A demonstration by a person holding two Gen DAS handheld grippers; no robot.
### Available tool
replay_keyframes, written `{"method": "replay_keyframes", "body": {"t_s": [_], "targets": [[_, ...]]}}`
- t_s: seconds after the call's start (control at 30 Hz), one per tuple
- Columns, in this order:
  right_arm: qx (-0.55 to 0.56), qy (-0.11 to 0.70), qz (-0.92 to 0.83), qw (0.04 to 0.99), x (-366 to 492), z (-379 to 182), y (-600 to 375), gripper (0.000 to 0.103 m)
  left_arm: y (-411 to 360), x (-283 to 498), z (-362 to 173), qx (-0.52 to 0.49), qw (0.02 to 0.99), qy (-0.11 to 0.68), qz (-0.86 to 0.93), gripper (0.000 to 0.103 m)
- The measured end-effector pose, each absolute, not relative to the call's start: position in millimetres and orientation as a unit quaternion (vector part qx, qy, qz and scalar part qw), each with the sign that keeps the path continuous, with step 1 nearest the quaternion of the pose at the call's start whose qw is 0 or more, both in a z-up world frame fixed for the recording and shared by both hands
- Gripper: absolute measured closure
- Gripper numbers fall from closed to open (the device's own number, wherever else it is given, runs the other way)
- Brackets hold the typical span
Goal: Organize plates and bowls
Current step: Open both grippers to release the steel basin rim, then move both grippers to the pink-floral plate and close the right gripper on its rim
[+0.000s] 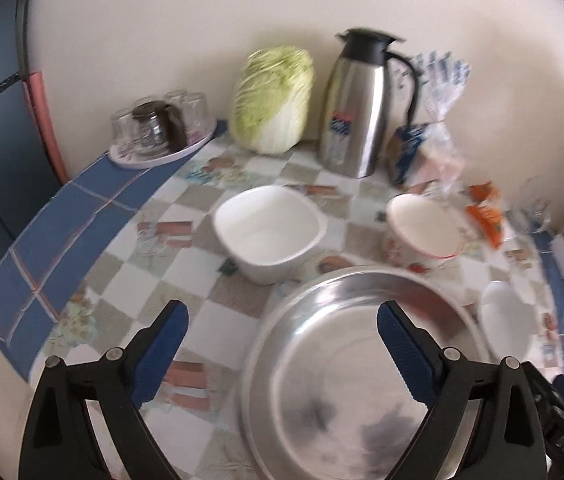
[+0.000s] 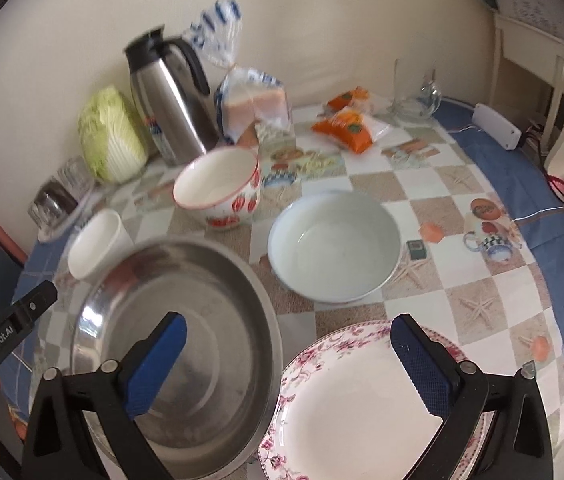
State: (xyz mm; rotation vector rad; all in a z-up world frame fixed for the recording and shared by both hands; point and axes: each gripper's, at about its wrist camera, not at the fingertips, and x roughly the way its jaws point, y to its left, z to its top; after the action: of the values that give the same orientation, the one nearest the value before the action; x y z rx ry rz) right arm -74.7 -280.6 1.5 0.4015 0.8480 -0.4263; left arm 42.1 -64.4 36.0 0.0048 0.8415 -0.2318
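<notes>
Left wrist: left gripper (image 1: 282, 332) hung wide open, empty, over the shiny steel pan (image 1: 362, 368) on the counter (image 1: 122, 280); square white bowl (image 1: 268, 232) sat just beyond.

Right wrist: right gripper (image 2: 288, 344) gaped, empty, above the floral plate (image 2: 354, 408); pale bowl (image 2: 334, 246) behind.

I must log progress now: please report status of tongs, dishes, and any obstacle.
Left tongs and right tongs open, empty. Steel plate beside floral plate; three bowls unstacked. Nothing blocking.

Black gripper (image 2: 288, 334), blue pads (image 2: 158, 364), silver screws.
</notes>
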Motion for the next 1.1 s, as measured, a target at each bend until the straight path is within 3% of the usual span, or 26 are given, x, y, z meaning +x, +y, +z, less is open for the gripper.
{"method": "replay_keyframes", "body": {"t_s": [0.17, 0.4, 0.77, 0.97, 1.1], "targets": [[0.199, 0.383, -0.209, 0.877, -90.0, 11.5, -287.6, 0.000, -76.9, 23.3, 47.2, -0.006, 0.901, 0.397, -0.177, 0.007], [0.200, 0.340, -0.238, 0.887, -132.1, 26.2, -302.2, 0.000, -119.6, -20.3, 59.0, 0.058, 0.907, 0.353, -0.222, 0.007], [0.232, 0.304, -0.285, 0.879, -194.0, 30.4, -344.9, 0.000, -155.4, -56.8, 48.1, 0.027, 0.866, 0.399, -0.300, 0.007], [0.290, 0.324, -0.296, 0.850, -209.8, 10.3, -369.3, 0.000, -168.6, -70.1, 31.5, -0.001, 0.828, 0.460, -0.320, 0.007], [0.316, 0.378, -0.314, 0.812, -212.0, -15.7, -385.1, 0.000, -180.0, -84.6, 25.0, 0.007, 0.816, 0.476, -0.328, 0.008]]}}
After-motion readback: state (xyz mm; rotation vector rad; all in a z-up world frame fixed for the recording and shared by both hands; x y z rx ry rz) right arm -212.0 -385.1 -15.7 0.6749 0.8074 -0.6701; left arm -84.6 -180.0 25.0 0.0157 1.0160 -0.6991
